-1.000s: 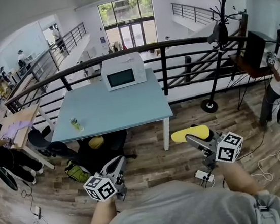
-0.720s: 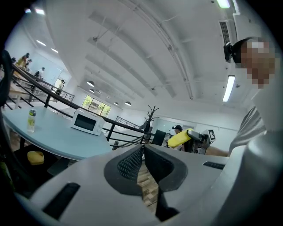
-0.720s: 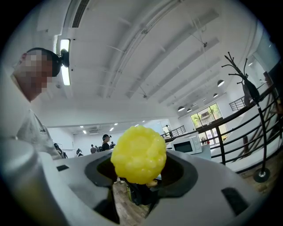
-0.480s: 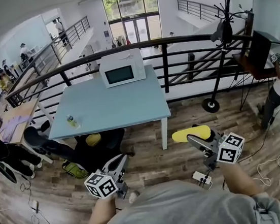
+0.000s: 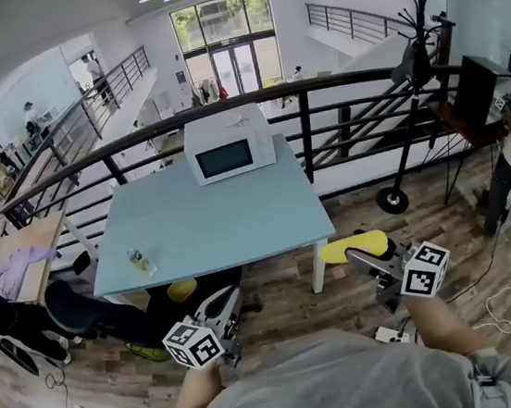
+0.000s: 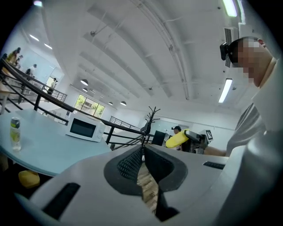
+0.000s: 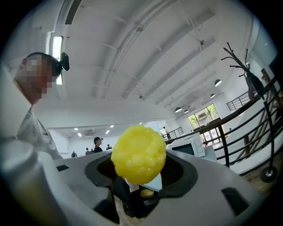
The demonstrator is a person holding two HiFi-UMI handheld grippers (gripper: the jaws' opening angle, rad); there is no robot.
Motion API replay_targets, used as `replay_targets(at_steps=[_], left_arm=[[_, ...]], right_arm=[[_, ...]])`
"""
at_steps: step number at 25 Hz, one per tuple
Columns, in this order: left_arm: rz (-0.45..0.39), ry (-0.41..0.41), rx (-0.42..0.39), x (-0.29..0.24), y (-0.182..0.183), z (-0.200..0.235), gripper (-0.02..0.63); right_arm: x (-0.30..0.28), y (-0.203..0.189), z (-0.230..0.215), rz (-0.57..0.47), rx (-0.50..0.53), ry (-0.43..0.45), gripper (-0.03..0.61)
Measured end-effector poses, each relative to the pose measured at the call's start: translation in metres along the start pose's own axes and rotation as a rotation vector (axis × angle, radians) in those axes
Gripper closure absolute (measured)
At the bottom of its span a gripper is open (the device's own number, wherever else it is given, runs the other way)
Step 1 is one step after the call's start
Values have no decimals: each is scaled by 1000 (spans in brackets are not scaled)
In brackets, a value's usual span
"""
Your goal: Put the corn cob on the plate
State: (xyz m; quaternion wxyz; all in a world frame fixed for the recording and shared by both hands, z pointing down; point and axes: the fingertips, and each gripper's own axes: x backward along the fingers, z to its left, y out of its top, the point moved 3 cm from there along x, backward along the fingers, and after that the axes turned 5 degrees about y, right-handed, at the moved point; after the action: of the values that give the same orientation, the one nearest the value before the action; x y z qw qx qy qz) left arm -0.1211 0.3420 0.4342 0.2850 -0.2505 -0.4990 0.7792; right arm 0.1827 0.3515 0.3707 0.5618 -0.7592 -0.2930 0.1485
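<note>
The right gripper (image 5: 367, 256) is closed on the corn cob (image 5: 352, 246), which lies along its jaws and is carried above the floor near the blue table (image 5: 239, 219). No plate is in view. The cob looks light, stiff and knobbly, so a mid-body grip should hold. The left gripper (image 5: 228, 300) is closed and empty.

A: What colour is seen on the corn cob (image 5: 353, 247)?
B: Bright yellow, with a bumpy kernel pattern. The table (image 5: 239, 219) is seen in pale blue, the microwave (image 5: 228, 151) in white.
A: And the floor (image 5: 296, 300)?
B: Brown wood planks are shown — the cubes (image 5: 423, 270) are patterned with black-and-white squares.
</note>
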Motion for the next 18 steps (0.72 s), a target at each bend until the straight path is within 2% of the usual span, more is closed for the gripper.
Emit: replay_targets(at_steps=[9,13,18], left_arm=[[7,-72,-30,-41,87,135,582],[6,-79,-17,-54,100,170,581],[37,-73,36,-66,95,205,581]], right_arm=[[-148,20,-43,-48,0,-28,322],[-190,20,-65,-18,6,-35,322],[-227,19,-93,-5,-24,-42,322]])
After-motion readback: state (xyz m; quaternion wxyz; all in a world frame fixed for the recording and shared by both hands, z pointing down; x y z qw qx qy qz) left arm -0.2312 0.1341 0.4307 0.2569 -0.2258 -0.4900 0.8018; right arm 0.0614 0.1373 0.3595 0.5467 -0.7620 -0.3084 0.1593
